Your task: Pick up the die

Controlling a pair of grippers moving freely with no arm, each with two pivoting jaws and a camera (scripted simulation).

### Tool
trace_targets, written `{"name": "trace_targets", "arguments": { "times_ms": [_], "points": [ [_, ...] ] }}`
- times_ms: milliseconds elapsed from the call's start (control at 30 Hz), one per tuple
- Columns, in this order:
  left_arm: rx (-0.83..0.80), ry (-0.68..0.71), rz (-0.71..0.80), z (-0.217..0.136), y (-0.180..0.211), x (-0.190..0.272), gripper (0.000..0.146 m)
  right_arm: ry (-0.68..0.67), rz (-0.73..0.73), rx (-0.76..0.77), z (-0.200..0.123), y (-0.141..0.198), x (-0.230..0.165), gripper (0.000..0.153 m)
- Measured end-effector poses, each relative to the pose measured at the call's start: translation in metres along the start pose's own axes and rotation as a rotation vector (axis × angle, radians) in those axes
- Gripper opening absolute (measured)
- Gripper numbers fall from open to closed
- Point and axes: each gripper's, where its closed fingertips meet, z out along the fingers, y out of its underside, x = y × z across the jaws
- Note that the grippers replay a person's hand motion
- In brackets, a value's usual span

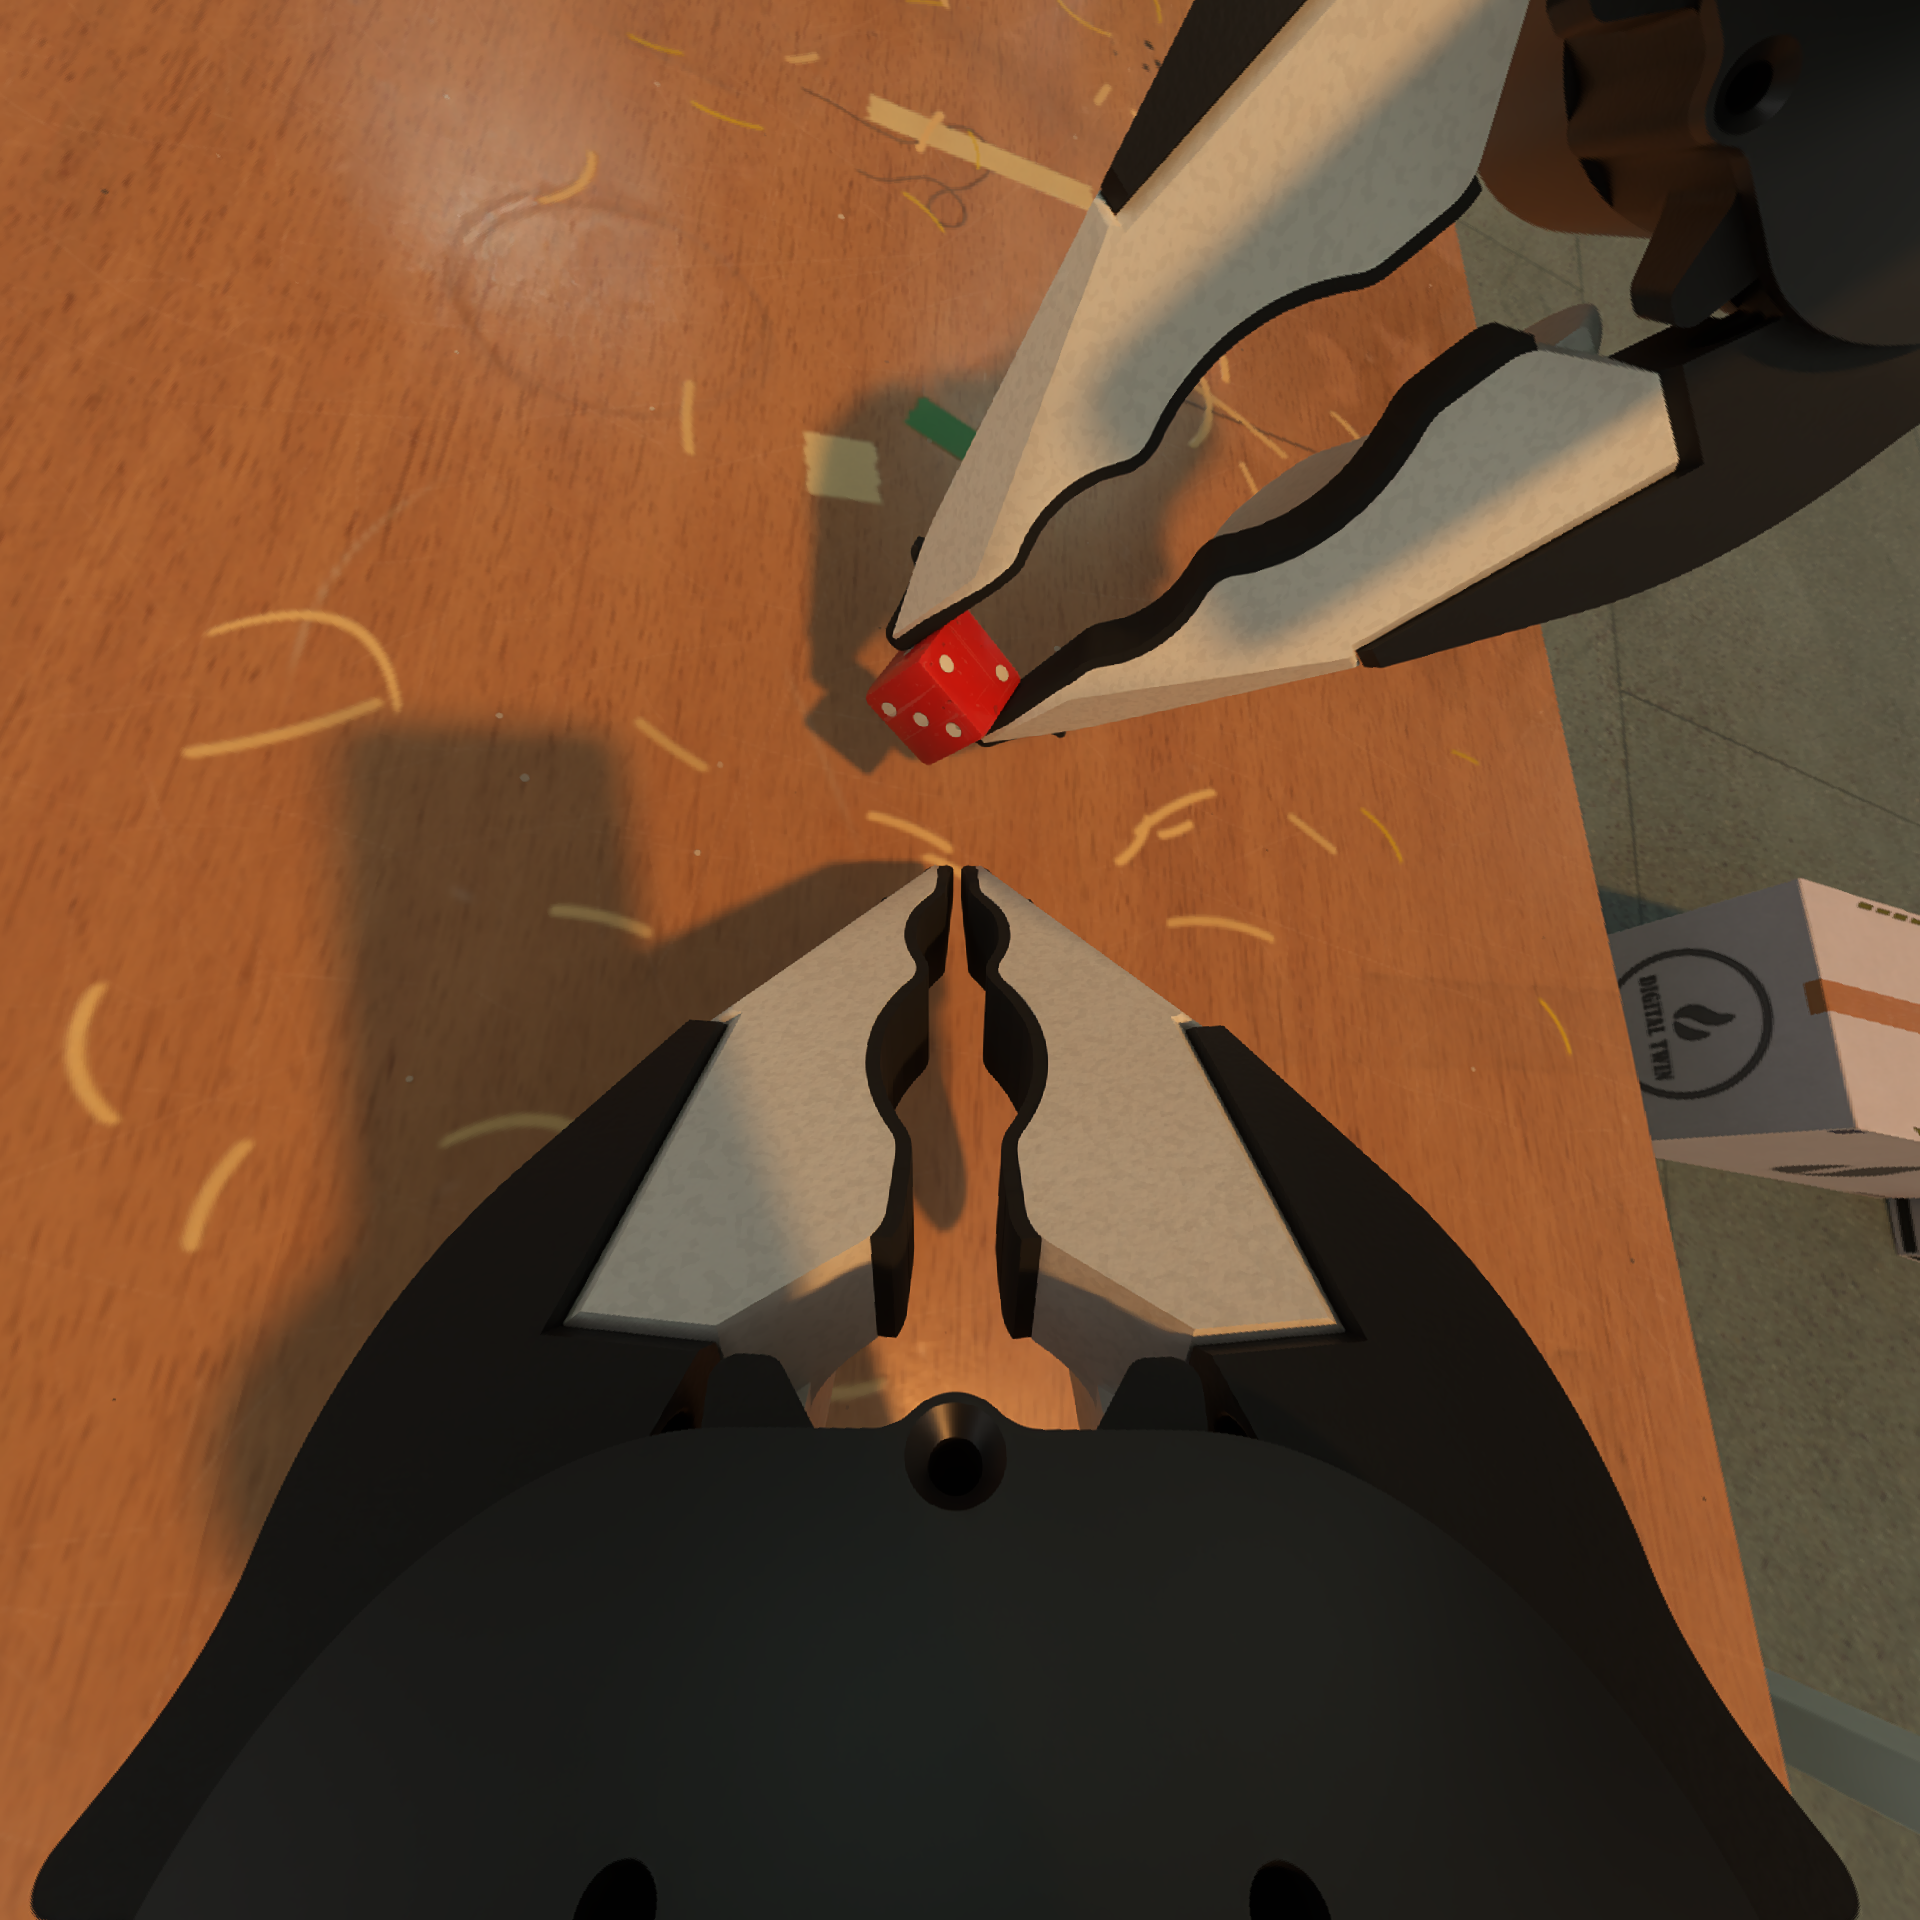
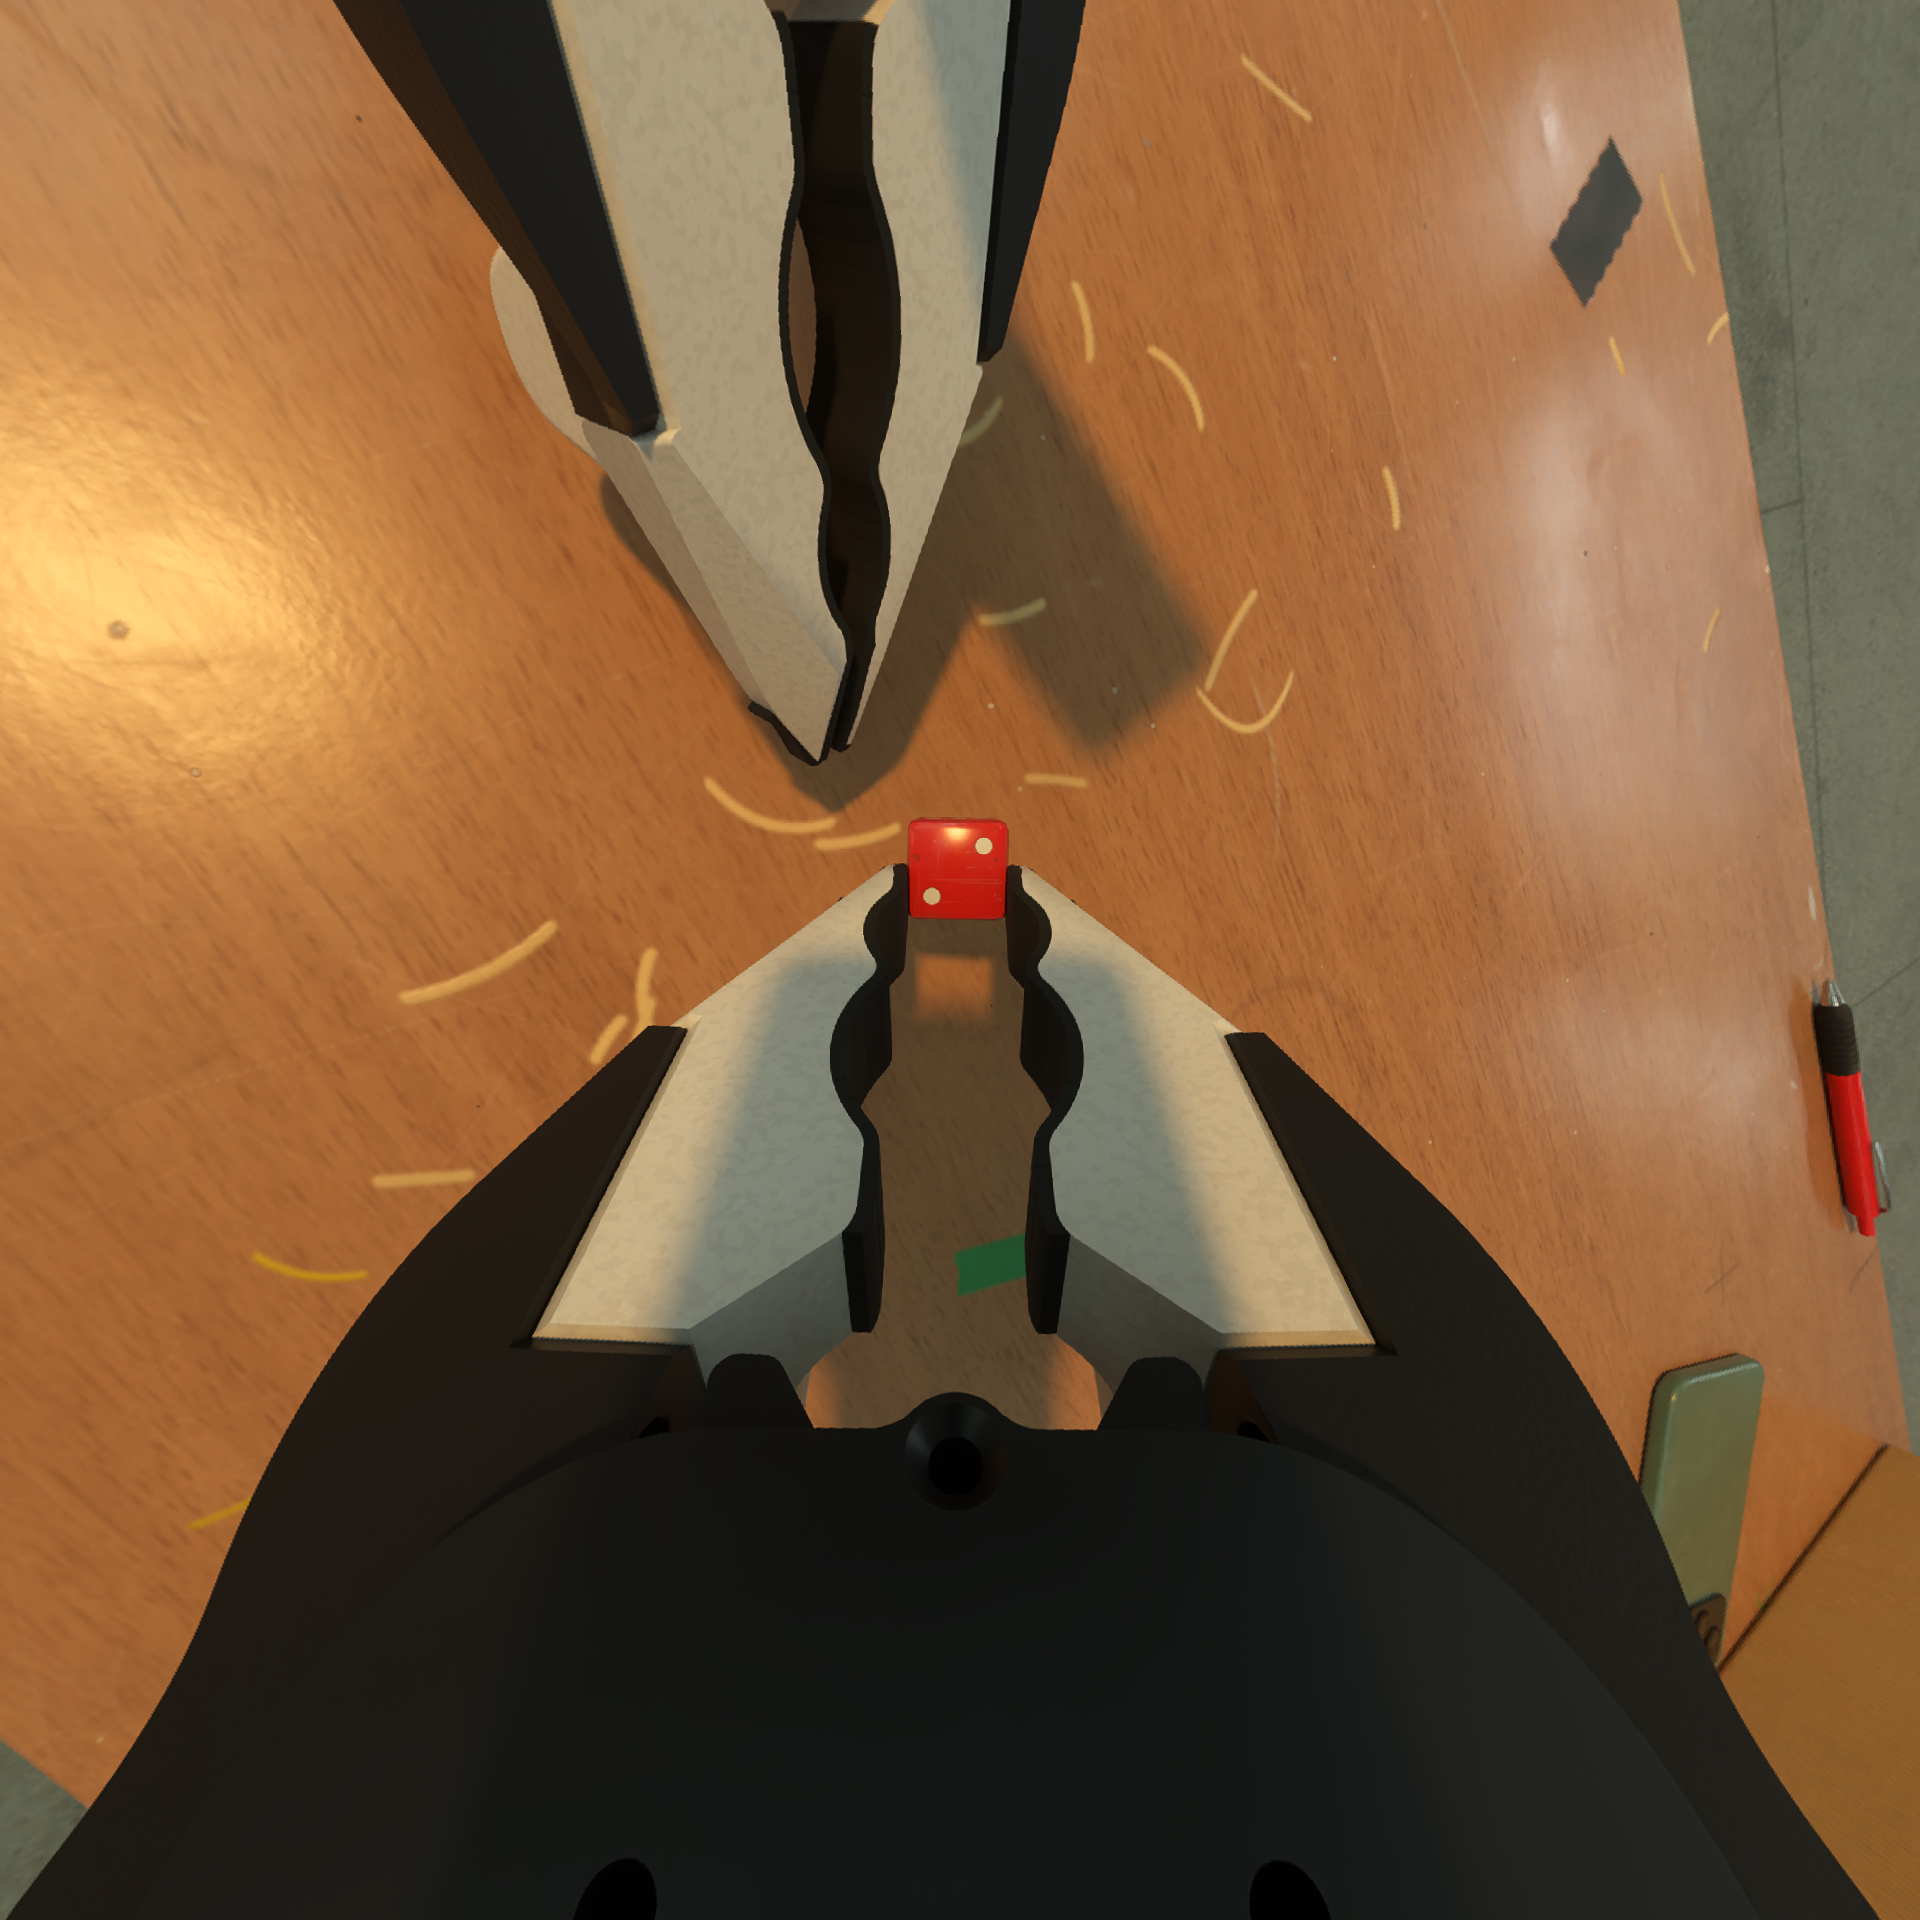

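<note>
The red die [image 2: 957, 871] with white pips sits between the fingertips of my right gripper [image 2: 956, 885], which is shut on it just over the wooden table [image 2: 312, 623]. In the left wrist view the die [image 1: 940, 688] shows pinched by the right gripper [image 1: 945, 684], which reaches in from the upper right. My left gripper [image 1: 956, 873] is shut and empty, its tips a short way from the die and pointing at it. It also shows in the right wrist view [image 2: 831, 753], just beyond the die.
Wood shavings litter the table. A green scrap [image 2: 989, 1265] and a pale scrap [image 1: 842, 468] lie near the die. A red pen [image 2: 1849, 1122] and a black patch [image 2: 1595, 223] are near the table's edge. A white box [image 1: 1787, 1029] stands off the table.
</note>
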Motion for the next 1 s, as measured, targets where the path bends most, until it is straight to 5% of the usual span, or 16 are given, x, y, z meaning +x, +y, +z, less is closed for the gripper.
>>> {"name": "trace_targets", "arguments": {
  "times_ms": [1000],
  "points": [
    [-0.005,0.015,-0.009,0.0005,0.0012,0.0008,0.001,0.018,-0.031,0.002,0.0026,-0.001,0.0038,0.018]
  ]
}}
